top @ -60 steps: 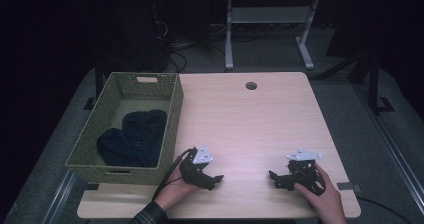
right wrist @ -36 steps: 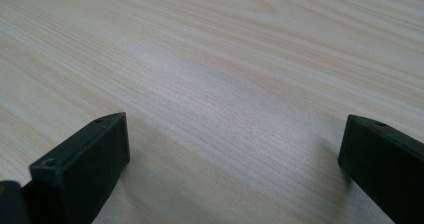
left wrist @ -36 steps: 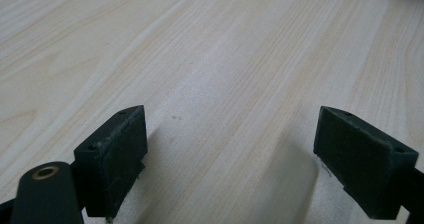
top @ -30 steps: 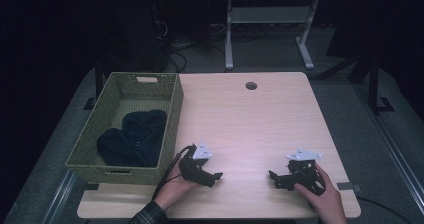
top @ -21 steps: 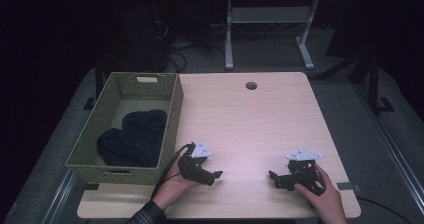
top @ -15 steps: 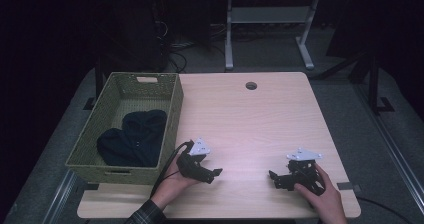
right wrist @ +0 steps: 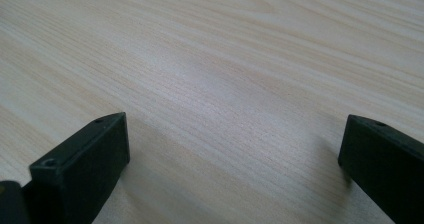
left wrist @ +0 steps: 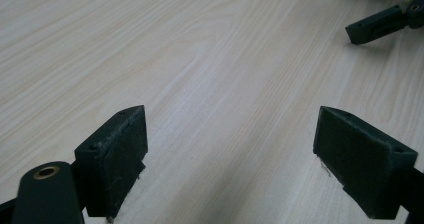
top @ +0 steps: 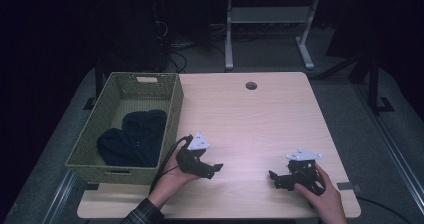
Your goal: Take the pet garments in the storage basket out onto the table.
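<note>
Spanning most of the high view, the table (top: 260, 119) is a pale rectangle of smooth wood grain with rounded corners and a small round hole (top: 251, 86) near its far edge; its middle and far half lie bare, with open room between the two grippers

At its left edge sits the basket (top: 172, 115), a deep oblong of green woven weave with a handle slot in the far wall. It holds dark cloth (top: 131, 139), soft and bunched, lying toward the near end

Near the front edge, the left gripper (top: 212, 169) is just beside the basket's near right corner, held in the left hand (top: 172, 179); its blocky black jaws stand wide apart over bare wood. The right gripper (top: 274, 178), held in the right hand (top: 325, 196), is well apart from it toward the right edge, jaws likewise spread with nothing between
</note>
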{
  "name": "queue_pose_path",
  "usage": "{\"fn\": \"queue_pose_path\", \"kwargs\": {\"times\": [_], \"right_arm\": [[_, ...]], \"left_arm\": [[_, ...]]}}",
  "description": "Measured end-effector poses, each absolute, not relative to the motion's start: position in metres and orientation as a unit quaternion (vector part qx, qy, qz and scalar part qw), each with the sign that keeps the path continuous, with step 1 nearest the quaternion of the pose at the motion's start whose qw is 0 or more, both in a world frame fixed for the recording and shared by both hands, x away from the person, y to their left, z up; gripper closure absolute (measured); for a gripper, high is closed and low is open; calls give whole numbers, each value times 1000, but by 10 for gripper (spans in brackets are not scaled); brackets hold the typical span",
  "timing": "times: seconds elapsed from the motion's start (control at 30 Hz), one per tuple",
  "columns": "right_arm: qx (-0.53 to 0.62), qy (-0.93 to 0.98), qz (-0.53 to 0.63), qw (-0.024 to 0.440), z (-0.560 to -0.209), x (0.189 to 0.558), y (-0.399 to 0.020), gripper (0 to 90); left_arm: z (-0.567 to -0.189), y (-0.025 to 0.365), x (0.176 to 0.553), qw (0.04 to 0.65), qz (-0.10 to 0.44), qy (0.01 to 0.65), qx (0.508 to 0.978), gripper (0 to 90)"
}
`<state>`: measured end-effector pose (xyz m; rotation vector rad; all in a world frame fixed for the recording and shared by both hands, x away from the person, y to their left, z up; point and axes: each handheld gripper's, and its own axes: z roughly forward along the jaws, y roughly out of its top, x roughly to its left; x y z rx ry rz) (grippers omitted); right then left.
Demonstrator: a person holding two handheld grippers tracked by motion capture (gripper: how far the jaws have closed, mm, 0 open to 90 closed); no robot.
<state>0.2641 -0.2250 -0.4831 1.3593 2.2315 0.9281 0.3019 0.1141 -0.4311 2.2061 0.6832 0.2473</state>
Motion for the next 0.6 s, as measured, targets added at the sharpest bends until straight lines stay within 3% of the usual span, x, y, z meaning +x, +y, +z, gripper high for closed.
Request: {"fn": "queue_pose_path", "kwargs": {"times": [0.6], "right_arm": [[482, 791, 329, 183, -483, 264, -225, 0]], "left_arm": [[-398, 116, 308, 413, 86, 277, 863, 136]]}}
